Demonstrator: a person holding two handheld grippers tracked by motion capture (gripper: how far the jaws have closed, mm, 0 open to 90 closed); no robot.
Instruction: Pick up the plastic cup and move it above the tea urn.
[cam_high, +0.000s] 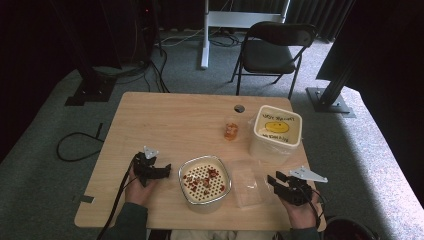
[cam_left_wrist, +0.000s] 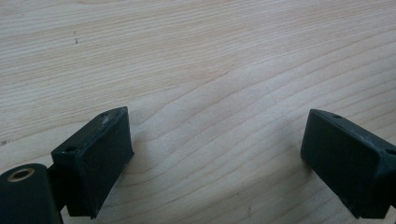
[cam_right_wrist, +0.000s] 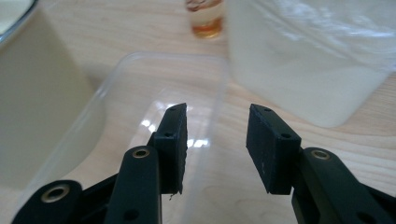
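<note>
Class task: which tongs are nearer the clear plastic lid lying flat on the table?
Right. The right tongs sit just beside the clear lid; the left tongs are beyond the square container.

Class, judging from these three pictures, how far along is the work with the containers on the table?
Done: the square container stands open with red pieces inside, and its clear lid lies beside it. In hand: nothing; the left gripper and right gripper are both open. Left, probably: gripping that lid.
</note>
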